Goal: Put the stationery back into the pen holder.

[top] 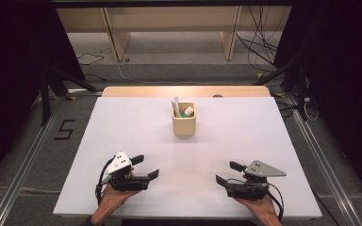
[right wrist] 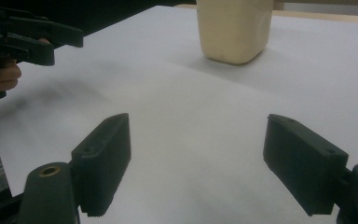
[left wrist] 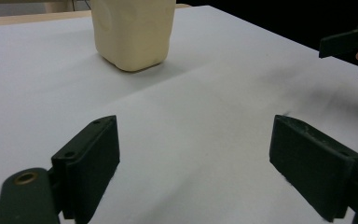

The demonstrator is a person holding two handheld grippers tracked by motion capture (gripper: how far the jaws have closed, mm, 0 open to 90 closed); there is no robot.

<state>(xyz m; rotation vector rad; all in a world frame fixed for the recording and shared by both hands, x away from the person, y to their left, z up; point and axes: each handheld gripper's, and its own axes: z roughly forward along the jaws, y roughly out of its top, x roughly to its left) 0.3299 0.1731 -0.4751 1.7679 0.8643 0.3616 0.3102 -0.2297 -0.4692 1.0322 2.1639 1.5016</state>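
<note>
While both tools rest low on the white table (top: pixel 122 122), the left gripper (top: pixel 145 166) at seven o'clock and right gripper (top: pixel 228 172) at five o'clock gape empty, angled toward the cream cup (top: pixel 184 124) at centre, apparently poised to reach for it.

White worktop (top: pixel 122 141): one cream cup (top: pixel 184 123) near the far middle, holding a white stick and a green-tipped item. Left hand-held gripper (top: pixel 146 166) and right hand-held gripper (top: pixel 227 172) at the near edge, jaws apart, well apart from the cup.
</note>
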